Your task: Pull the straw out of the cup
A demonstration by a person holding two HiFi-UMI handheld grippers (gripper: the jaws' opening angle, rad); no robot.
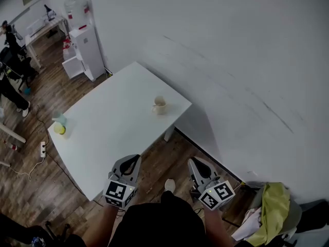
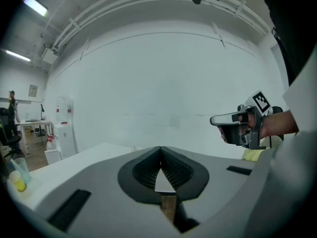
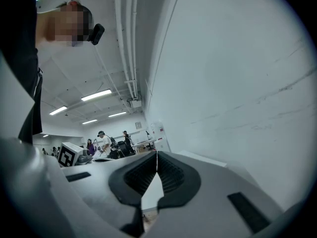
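A beige cup (image 1: 160, 105) with a handle stands near the far right edge of the white table (image 1: 113, 127). No straw can be made out in it from here. A pale blue cup (image 1: 59, 118) with a yellow object (image 1: 60, 129) beside it sits at the table's left corner, and shows again as the blue cup (image 2: 18, 170) in the left gripper view. My left gripper (image 1: 134, 160) hovers at the table's near edge, shut and empty (image 2: 160, 148). My right gripper (image 1: 194, 162) hangs over the floor to the right of the table, shut and empty (image 3: 157, 152). Both are far from the cups.
A white water dispenser (image 1: 85, 40) stands by the wall beyond the table. A power strip (image 1: 42, 148) with a cable lies on the wooden floor at left. A yellow-green cloth (image 1: 272, 210) lies at lower right. People and desks are at far left.
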